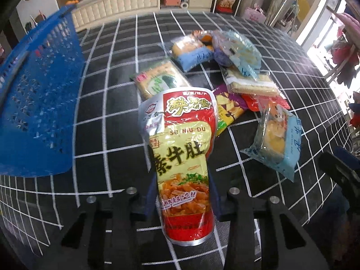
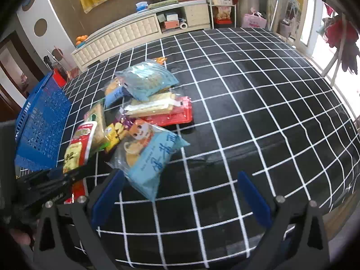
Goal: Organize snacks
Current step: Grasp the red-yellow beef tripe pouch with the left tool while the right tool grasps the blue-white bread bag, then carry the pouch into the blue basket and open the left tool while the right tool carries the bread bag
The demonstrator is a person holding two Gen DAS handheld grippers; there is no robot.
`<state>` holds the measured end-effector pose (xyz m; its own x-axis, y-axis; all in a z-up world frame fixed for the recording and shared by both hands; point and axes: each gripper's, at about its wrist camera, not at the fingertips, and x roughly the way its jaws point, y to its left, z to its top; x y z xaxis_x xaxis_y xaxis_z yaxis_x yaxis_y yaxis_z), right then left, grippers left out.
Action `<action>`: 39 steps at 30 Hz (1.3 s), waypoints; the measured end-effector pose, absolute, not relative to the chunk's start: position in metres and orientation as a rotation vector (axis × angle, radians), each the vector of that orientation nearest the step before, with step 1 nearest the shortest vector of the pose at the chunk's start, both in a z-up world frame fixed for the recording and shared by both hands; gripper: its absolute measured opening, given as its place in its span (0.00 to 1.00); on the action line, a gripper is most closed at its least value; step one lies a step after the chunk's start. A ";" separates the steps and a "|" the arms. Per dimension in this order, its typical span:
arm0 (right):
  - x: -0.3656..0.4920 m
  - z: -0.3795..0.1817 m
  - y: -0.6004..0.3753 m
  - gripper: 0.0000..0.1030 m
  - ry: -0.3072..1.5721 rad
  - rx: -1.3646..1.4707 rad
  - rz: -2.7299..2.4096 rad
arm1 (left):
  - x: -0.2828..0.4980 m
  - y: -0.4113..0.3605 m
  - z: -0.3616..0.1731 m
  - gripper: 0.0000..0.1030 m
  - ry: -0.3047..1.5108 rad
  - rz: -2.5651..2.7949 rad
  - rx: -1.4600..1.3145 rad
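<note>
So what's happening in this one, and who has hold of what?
A person is sorting snack packets on a black grid-patterned tablecloth. The left claw is pinching a red-and-yellow snack pouch, its middle squeezed between the fingers. A blue plastic basket sits just to the left. The right claw is open and empty beside a light blue pastry packet. The rest of the snack pile lies on the cloth.
</note>
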<state>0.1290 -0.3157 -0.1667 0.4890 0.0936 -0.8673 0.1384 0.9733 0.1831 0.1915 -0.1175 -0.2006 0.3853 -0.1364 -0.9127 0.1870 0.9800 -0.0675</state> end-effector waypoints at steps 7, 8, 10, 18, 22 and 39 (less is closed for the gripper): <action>0.151 -0.173 -0.301 0.99 1.106 0.324 -0.043 | 0.189 -0.103 -0.183 0.35 1.080 -0.221 0.062; 0.157 -0.176 -0.297 0.99 1.114 0.312 -0.060 | 0.189 -0.101 -0.182 0.35 1.072 -0.223 0.066; 0.167 -0.181 -0.291 0.99 1.132 0.304 -0.084 | 0.190 -0.098 -0.180 0.35 1.059 -0.226 0.067; 0.188 -0.199 -0.271 0.99 1.177 0.257 -0.128 | 0.208 -0.092 -0.187 0.35 1.037 -0.228 0.066; 0.191 -0.207 -0.266 0.86 1.192 0.240 -0.130 | 0.210 -0.092 -0.192 0.35 1.046 -0.243 0.053; 0.124 -0.124 -0.236 0.71 1.015 0.166 -0.032 | 0.148 -0.079 -0.128 0.35 0.937 -0.271 0.030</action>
<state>0.1240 -0.2358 -0.1243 0.5284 0.0502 -0.8475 0.1035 0.9870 0.1230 0.1480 -0.0790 -0.1282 0.5608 -0.2172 -0.7990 0.2433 0.9656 -0.0917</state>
